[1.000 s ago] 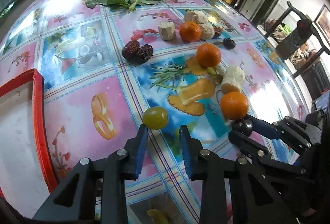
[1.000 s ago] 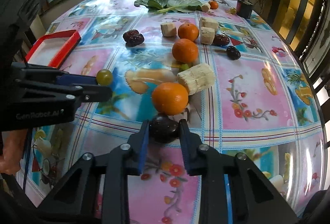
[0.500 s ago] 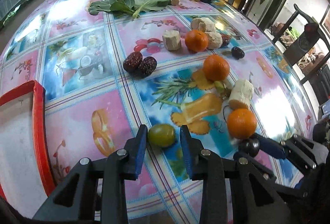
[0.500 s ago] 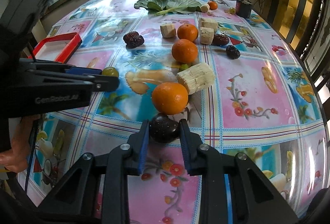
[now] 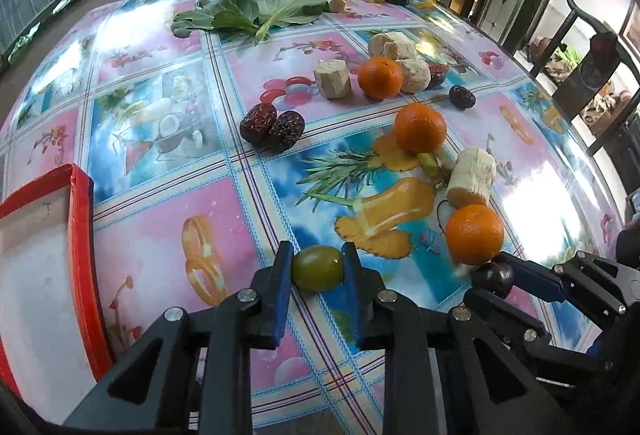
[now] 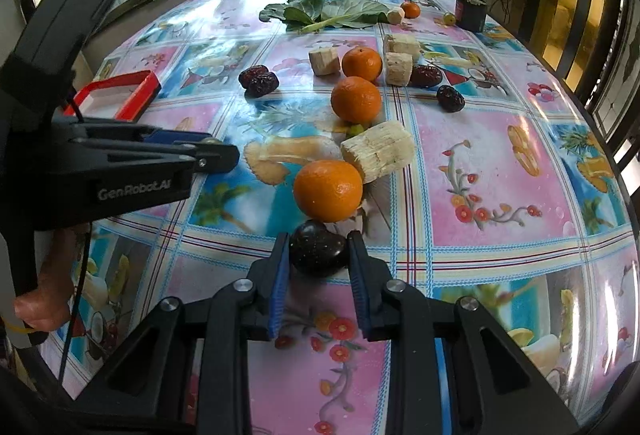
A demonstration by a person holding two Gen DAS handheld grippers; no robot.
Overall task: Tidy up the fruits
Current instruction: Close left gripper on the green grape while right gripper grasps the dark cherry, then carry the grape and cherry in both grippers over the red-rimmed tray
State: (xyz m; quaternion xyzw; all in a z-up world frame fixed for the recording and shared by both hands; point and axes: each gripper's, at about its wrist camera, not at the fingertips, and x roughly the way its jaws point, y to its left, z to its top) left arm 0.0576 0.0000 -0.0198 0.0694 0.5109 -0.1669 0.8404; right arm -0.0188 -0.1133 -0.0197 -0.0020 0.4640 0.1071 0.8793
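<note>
Left gripper jaws have just been closing and now pinch a green grape on the tablecloth. Right gripper grips a dark plum. The red tray shows no fruit in its visible part. Beyond, oranges, dates and cut pieces remain scattered; sorting has barely begun.

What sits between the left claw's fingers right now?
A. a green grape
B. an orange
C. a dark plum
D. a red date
A: in the left wrist view the left claw has just been closing, and its blue pads press both sides of the green grape; the dark plum is in the right claw.
</note>
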